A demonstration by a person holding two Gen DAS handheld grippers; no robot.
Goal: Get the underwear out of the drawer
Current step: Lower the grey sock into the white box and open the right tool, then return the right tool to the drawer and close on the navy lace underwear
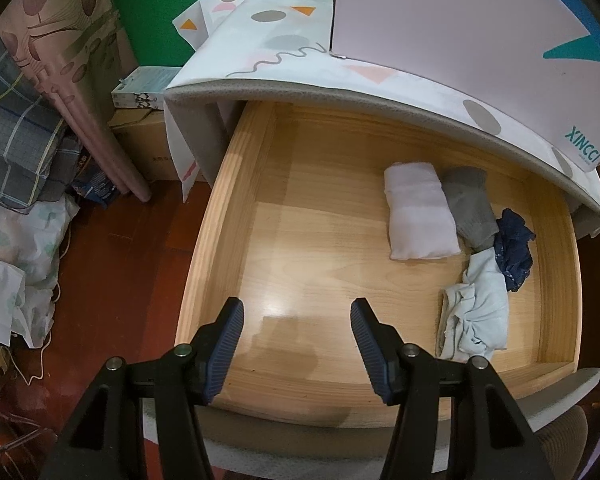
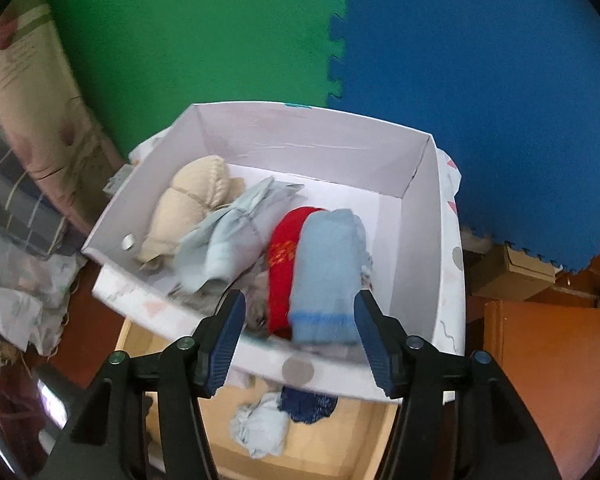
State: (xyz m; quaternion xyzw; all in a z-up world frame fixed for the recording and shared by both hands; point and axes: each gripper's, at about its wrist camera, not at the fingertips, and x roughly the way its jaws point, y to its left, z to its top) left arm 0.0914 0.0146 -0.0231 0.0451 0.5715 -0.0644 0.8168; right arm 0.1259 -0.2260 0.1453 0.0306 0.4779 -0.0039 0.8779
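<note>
Four pieces of underwear in the pale wooden drawer (image 1: 220,216), all bunched at its right side: white folded roll (image 1: 418,216), grey folded piece (image 1: 470,208) touching it, crumpled navy piece (image 1: 514,250) against the right wall, crumpled pale-blue piece (image 1: 476,308) nearest the front.

Left hand-held gripper (image 1: 298,344): open, nothing between the pads, poised over the bare drawer floor near the front edge, aimed steeply down. From it, every piece ahead and to the right; pale-blue heap closest, just beyond the right finger. Both rolls lying with the long axis front to back, roughly in line with the fingers (so a squeeze across the short side probably suits).

Right hand-held gripper (image 2: 300,336): open as well, over the white cardboard box (image 2: 420,240) on the surface above the drawer. Light-blue folded garment (image 2: 328,272) lying between the pads, beside a red one (image 2: 284,256), not pinched; apparently resting in the box. Left hand likely the nearer for the coming pick.
</note>
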